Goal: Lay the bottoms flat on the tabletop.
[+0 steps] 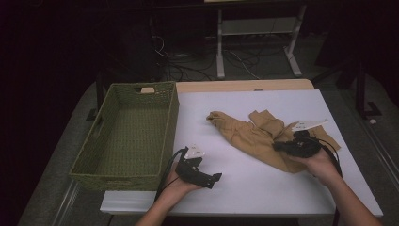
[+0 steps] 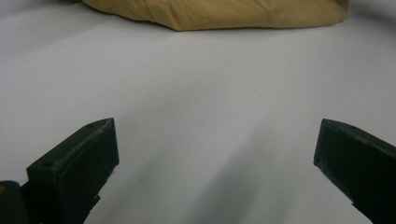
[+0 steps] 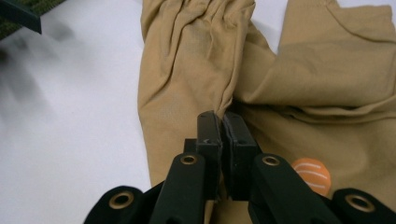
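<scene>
A tan garment (image 1: 256,136) lies crumpled on the white table (image 1: 244,188), right of centre. My right gripper (image 1: 278,147) rests on its near right part. In the right gripper view the jaws (image 3: 222,120) are pressed together on a gathered fold of the tan cloth (image 3: 187,70); an orange print (image 3: 311,175) shows beside them. My left gripper (image 1: 212,180) is held low over bare table near the front edge, left of the garment. Its jaws (image 2: 215,135) stand wide apart with nothing between them, and the garment's edge (image 2: 224,14) lies farther ahead.
A green woven basket (image 1: 171,123) with nothing in it stands on the left part of the table, next to my left hand. Bare white tabletop lies between the basket and the garment. Beyond the far edge are desk legs and cables (image 1: 244,61) on a dark floor.
</scene>
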The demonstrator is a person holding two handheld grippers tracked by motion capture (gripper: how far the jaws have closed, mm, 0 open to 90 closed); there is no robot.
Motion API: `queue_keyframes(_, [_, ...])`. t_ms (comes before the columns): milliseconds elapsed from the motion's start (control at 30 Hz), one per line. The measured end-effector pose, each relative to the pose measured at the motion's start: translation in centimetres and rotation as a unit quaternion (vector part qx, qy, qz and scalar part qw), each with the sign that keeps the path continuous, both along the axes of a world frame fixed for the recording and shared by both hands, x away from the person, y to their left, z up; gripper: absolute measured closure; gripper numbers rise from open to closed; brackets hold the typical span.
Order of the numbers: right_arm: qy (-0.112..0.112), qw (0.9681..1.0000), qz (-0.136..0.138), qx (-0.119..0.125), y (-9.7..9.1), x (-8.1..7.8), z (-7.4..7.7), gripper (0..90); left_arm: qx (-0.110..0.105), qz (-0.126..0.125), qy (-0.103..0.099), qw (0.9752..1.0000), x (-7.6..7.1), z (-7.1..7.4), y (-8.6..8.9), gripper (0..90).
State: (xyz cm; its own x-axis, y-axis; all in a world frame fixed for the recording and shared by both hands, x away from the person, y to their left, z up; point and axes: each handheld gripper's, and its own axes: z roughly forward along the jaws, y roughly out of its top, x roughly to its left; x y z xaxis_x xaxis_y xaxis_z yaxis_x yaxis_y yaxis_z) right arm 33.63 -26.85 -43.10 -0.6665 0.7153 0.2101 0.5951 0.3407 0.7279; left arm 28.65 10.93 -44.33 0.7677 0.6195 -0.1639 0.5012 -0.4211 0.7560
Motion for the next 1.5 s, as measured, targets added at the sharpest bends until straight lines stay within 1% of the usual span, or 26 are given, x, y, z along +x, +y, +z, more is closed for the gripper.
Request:
queue_keyframes(300, [-0.013,0.9999,0.001,0.007,0.6,0.2,0.6,85.9,-0.001,0.000,-0.001,1.0000,0.0,0.1,0.0,0.2])
queue_keyframes(533, [-0.022,0.9997,0.008,0.009,1.4,0.4,1.0,86.1,-0.003,0.000,-0.002,1.0000,0.0,0.1,0.0,0.3])
queue_keyframes(700, [-0.031,0.9993,0.013,0.016,2.0,0.6,1.4,86.1,-0.001,-0.003,-0.003,1.0000,0.0,0.1,-0.1,0.2])
queue_keyframes(833, [-0.034,0.9991,0.015,0.019,2.4,0.7,1.6,86.2,-0.002,-0.004,-0.003,1.0000,0.0,0.1,-0.1,0.3])
queue_keyframes(1033, [-0.039,0.9988,0.022,0.022,3.3,0.9,1.9,86.1,-0.002,-0.003,-0.003,1.0000,0.0,0.2,-0.1,0.2])
queue_keyframes(1267, [-0.046,0.9983,0.032,0.020,4.6,1.4,2.3,86.2,-0.003,-0.004,-0.003,1.0000,0.0,0.2,-0.1,0.2])
queue_keyframes(1500, [-0.054,0.9975,0.042,0.018,6.2,1.9,2.7,86.2,-0.002,-0.005,-0.003,1.0000,0.0,0.2,-0.1,0.2])
